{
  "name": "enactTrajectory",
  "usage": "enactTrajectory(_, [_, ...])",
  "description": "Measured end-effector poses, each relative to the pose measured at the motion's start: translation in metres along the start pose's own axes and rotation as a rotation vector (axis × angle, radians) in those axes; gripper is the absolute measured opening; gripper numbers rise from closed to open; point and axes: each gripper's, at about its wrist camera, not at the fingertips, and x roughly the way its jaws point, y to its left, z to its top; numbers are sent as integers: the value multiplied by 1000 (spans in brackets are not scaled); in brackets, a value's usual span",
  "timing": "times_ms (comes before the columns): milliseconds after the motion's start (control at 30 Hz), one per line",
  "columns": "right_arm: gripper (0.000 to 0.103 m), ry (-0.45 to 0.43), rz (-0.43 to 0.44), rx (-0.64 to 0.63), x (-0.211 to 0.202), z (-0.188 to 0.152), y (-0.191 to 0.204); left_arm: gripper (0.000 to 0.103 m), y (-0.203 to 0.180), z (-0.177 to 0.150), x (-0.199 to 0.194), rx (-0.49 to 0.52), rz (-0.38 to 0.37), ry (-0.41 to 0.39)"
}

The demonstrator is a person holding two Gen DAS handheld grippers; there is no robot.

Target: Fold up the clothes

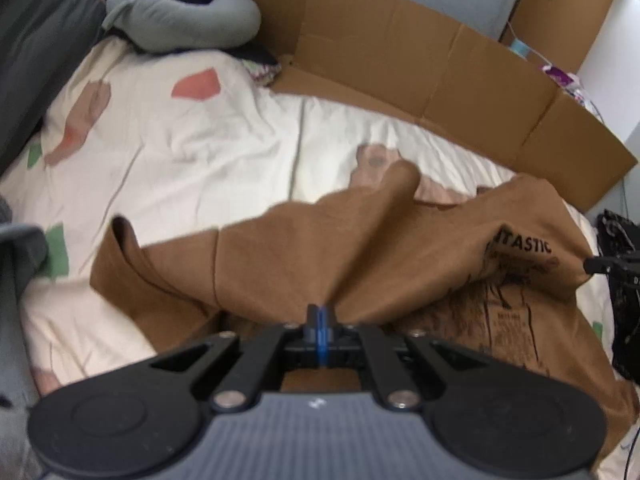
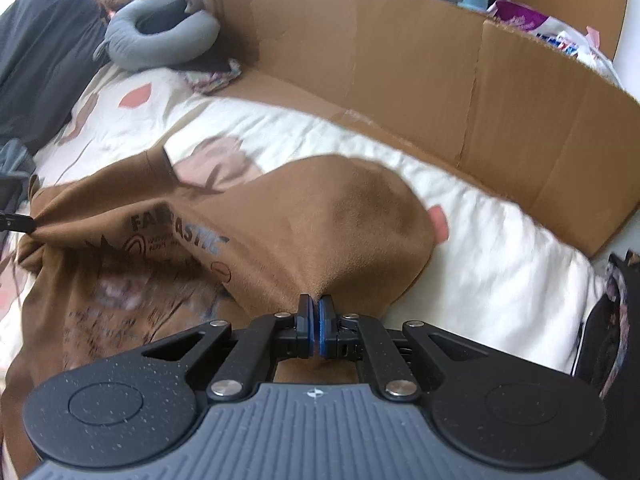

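Brown T-shirt (image 1: 280,256) hangs above the bed (image 1: 180,140), left gripper (image 1: 319,316) and right gripper (image 2: 316,308) each clamped on its fabric to carry a fold over.

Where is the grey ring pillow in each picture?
Left wrist view: the grey ring pillow is at the top left, at the far end of the bed.
Right wrist view: the pillow is also at the top left, showing its hole.
Shared landmark: the cardboard wall stands just right of it.

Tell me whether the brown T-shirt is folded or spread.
Neither yet: the brown T-shirt is bunched and lifted, pinched by the left gripper and right gripper over the bedsheet.
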Motion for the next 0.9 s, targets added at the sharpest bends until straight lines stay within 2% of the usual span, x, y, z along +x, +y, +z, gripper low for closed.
enactTrajectory(400, [0,88,50,8,-12,-34,21,0,-13,-36,-4,13,-24,84])
enactTrajectory(900, [0,185,123,-3,-10,-63,54,0,-22,-51,11,55,-47,183])
